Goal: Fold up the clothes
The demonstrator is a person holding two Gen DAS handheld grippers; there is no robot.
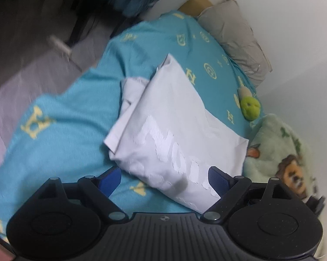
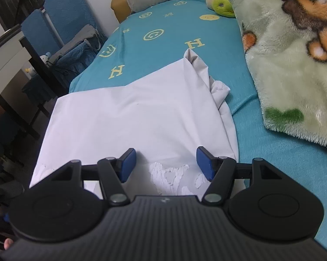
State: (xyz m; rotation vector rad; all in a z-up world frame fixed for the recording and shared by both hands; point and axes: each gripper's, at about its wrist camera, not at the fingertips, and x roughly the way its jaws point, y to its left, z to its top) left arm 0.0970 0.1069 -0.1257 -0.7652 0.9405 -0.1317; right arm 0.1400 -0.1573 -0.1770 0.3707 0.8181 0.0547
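1. Left wrist view shows the left gripper point(image 1: 164, 177) with its blue pads spread wide and nothing held between them; it hangs over the near end of a white shirt point(image 1: 174, 126).
2. That shirt lies partly folded on a teal bedsheet point(image 1: 65, 134) printed with yellow letters and smiley faces; raised white lettering shows on the cloth near the gripper, and a loose flap sticks out at its left side.
3. Beyond the shirt, a green plush toy point(image 1: 250, 106) sits on the sheet near a grey pillow point(image 1: 239, 37), with a pale green fleece blanket point(image 1: 281, 152) at the right.
4. In the right wrist view, the right gripper point(image 2: 166, 163) is likewise spread apart and empty, poised above the shirt point(image 2: 130, 119), whose far right corner is bunched into wrinkles.
5. The blanket point(image 2: 289, 61), bearing a lion picture, lies to the right, apart from the shirt.
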